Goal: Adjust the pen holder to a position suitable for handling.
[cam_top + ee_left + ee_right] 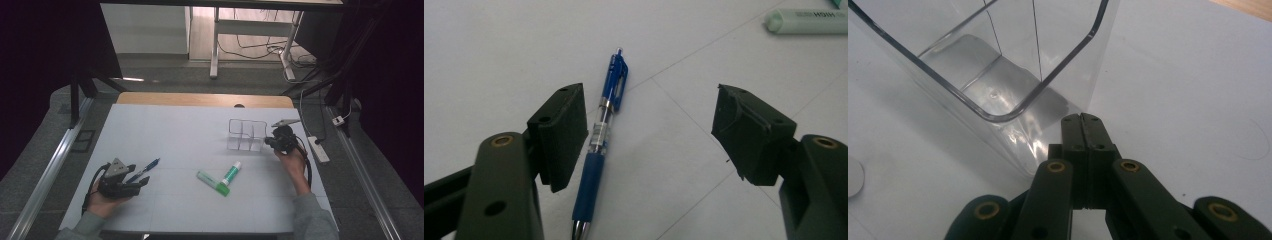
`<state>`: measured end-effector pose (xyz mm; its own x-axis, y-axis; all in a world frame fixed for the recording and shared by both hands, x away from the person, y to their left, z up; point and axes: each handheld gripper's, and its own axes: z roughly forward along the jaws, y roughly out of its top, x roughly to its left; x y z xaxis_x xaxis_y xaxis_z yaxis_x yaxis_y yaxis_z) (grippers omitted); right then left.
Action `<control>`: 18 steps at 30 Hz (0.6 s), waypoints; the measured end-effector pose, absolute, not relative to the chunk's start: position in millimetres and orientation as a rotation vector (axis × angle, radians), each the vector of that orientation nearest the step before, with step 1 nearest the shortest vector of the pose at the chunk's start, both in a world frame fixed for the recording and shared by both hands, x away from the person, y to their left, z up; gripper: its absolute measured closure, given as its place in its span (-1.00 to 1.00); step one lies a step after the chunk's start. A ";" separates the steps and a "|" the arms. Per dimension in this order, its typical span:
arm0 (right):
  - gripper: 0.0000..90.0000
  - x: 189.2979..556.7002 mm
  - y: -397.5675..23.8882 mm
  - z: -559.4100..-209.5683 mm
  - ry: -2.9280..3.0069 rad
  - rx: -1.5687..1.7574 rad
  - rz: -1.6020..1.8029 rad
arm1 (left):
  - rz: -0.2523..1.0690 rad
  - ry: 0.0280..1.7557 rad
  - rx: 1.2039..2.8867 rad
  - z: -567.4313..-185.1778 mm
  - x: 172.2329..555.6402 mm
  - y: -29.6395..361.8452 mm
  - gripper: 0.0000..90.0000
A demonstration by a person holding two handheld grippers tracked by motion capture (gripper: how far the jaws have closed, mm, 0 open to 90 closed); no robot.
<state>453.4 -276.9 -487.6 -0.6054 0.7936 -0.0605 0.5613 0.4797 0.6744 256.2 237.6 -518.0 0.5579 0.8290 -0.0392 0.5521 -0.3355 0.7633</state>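
Clear divided organizer near bench's far right edge, compartments bare. Right gripper clamped shut on nothing, just beside its corner. Left gripper wide open around blue pen, unheld.

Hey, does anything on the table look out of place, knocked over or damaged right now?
Nothing stands out. The clear organizer stands upright; the blue pen and two green markers lie flat on the table, intact.

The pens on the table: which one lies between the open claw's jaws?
The blue pen, lying by the left claw. The two green markers lie mid-table, touching in a V.
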 end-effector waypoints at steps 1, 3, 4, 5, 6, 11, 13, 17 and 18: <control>0.99 453.4 -276.9 -487.6 2.365 1.136 0.879 | 0.465 1.106 2.037 -518.3 256.1 237.1 -0.34; 0.99 454.4 -274.0 -488.1 2.367 1.137 0.887 | 0.465 1.105 2.039 -518.3 256.2 236.8 -0.34; 0.99 454.7 -273.0 -488.4 2.364 1.132 0.888 | 0.463 1.106 2.037 -518.3 256.3 236.9 -0.34; 0.99 454.5 -271.8 -488.1 2.365 1.131 0.883 | 0.463 1.106 2.037 -518.2 256.4 237.2 -0.34; 0.99 454.5 -271.8 -488.1 2.365 1.131 0.883 | 0.462 1.106 2.037 -518.2 256.4 237.5 -0.34; 0.99 456.1 -267.2 -487.5 2.354 1.119 0.882 | 0.460 1.102 2.046 -518.9 255.7 237.1 -0.34; 0.99 457.1 -265.5 -487.9 2.351 1.120 0.884 | 0.459 1.101 2.044 -518.7 255.5 237.2 -0.34; 0.99 458.1 -262.4 -488.3 2.356 1.115 0.883 | 0.458 1.100 2.049 -518.5 255.2 236.9 -0.32; 0.99 458.4 -261.3 -488.8 2.353 1.110 0.887 | 0.460 1.099 2.052 -518.8 255.3 236.4 -0.32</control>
